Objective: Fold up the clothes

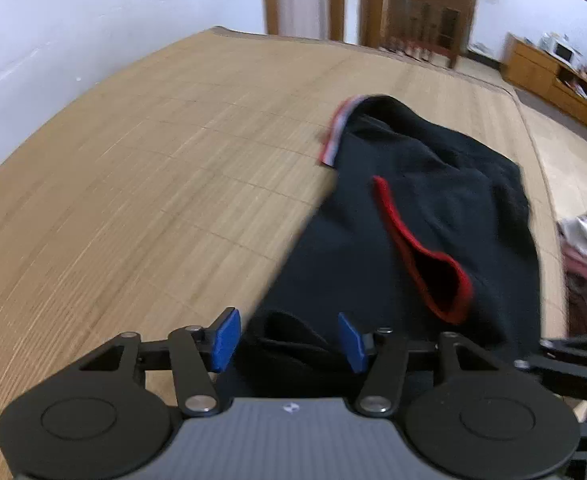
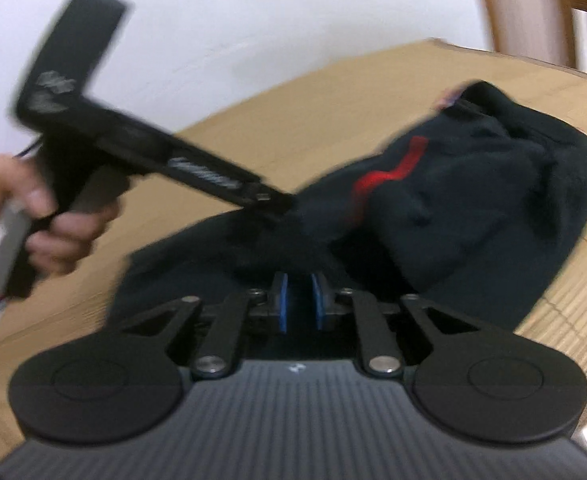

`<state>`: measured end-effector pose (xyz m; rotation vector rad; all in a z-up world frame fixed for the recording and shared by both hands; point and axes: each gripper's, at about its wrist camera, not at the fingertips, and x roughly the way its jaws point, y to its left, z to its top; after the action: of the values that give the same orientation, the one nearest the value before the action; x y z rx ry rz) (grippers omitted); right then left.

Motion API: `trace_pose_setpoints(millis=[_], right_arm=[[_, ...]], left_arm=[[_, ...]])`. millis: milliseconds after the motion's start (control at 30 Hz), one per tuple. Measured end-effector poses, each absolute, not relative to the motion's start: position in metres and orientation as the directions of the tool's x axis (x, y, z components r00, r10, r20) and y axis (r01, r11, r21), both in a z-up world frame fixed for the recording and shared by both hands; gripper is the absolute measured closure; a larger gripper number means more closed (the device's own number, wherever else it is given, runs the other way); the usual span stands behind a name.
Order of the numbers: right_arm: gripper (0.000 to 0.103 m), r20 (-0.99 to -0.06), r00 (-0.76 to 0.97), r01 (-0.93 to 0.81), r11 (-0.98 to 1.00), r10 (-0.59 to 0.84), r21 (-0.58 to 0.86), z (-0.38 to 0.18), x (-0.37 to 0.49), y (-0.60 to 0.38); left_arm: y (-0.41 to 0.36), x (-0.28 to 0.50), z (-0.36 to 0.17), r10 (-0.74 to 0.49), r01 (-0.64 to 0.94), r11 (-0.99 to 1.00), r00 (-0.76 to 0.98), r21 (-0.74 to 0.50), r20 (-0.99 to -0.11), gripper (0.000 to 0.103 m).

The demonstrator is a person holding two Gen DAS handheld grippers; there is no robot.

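Fold half done: our left gripper [image 1: 289, 340] open over dark garment [image 1: 413, 216] on mat [image 1: 133, 200], right gripper [image 2: 301, 302] pinching cloth.

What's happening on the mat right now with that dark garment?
A person works a dark garment with red trim on a bamboo mat. The left gripper stands open over the near edge, cloth between its pads. The right gripper is nearly shut, with dark cloth between its pads. The fold isn't finished.
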<state>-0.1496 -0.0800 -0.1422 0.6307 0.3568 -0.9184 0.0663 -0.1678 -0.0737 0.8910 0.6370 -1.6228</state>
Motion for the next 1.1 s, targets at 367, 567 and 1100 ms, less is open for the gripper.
trace_pose_setpoints(millis=[367, 567, 1100], right_arm=[[0.084, -0.492, 0.684, 0.724, 0.587, -0.539, 0.362, -0.115, -0.095, -0.089], [0.088, -0.582, 0.566, 0.824, 0.404, -0.584, 0.397, -0.146, -0.08, -0.157], [0.033, -0.681, 0.557, 0.816, 0.464, -0.475, 0.345, -0.111, -0.12, 0.04]], left_arm=[[-0.151, 0.125, -0.043, -0.603, 0.968, -0.215, -0.028, 0.128, -0.797, 0.045], [-0.115, 0.148, -0.056, -0.571, 0.965, -0.231, -0.032, 0.122, -0.821, 0.045], [-0.055, 0.179, -0.086, -0.448, 0.764, -0.627, -0.192, 0.154, -0.873, 0.045]])
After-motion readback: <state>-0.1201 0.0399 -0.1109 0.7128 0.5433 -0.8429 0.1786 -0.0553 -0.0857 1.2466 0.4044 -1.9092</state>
